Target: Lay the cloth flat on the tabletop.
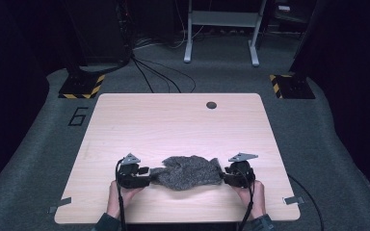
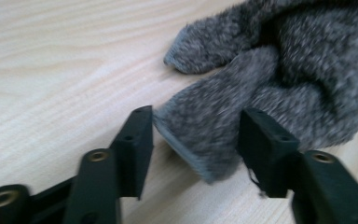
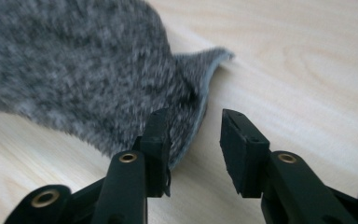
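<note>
Presently both the left gripper (image 1: 147, 172) and right gripper (image 1: 223, 175) stand apart, unclamped, at the grey cloth's (image 1: 189, 172) ends.

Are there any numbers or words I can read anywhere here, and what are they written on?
"6" - a big dark number marked on the grey floor, left of the wooden table.
No words or labels can be read on the table, on the fuzzy grey cloth, or on the left gripper and right gripper.
The yellow-and-black striped plates carry stripes, no letters.
</note>
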Motion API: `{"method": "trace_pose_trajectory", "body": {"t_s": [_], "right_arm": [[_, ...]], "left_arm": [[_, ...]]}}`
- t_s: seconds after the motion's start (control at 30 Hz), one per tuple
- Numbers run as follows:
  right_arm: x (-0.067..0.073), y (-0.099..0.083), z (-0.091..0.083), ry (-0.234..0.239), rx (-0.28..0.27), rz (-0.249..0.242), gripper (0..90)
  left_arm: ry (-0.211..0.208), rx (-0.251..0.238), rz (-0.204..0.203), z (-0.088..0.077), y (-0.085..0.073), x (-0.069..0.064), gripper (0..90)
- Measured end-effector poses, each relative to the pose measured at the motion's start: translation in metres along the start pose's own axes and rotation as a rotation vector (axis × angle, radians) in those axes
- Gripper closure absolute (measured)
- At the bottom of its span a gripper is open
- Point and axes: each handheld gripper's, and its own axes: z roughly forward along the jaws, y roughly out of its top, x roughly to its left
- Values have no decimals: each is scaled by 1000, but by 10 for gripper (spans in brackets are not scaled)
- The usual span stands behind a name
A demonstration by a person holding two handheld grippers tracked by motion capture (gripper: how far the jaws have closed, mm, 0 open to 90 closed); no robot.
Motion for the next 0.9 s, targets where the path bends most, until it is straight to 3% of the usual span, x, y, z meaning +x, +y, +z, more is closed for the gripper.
{"method": "trace_pose_trajectory", "body": {"t_s": [0.17, 0.27, 0.37, 0.4, 0.43, 0.47, 0.53, 0.6, 0.63, 0.77, 0.9], "right_arm": [[-4, 12, -7, -15, -30, 14, 587], [-9, 28, 2, -29, -28, 21, 562], [-9, 35, 16, -23, 8, 47, 526], [-9, 36, 21, -20, 18, 38, 532], [-8, 37, 25, -14, 34, 37, 534], [-7, 38, 30, -18, 48, 26, 552], [-5, 37, 36, -22, 64, -5, 598], [-3, 36, 39, -19, 68, -8, 612], [-1, 35, 42, -21, 72, -25, 641], [2, 31, 45, -35, 85, -46, 656], [4, 27, 45, -39, 83, -54, 656]], "left_arm": [[27, -15, 4, -4, 12, 4, 366], [42, -7, 23, 3, 26, 4, 358], [57, 44, 69, 21, 34, 0, 367], [80, 59, 91, 27, 36, -3, 373], [79, 82, 112, 33, 38, -6, 382], [79, 82, 112, 33, 38, -6, 396], [96, 133, 158, 46, 38, -14, 426], [106, 140, 167, 48, 37, -16, 453], [126, 167, 197, 50, 34, -20, 471], [178, 185, 231, 54, 24, -27, 497], [209, 165, 249, 49, 18, -29, 501]]}}
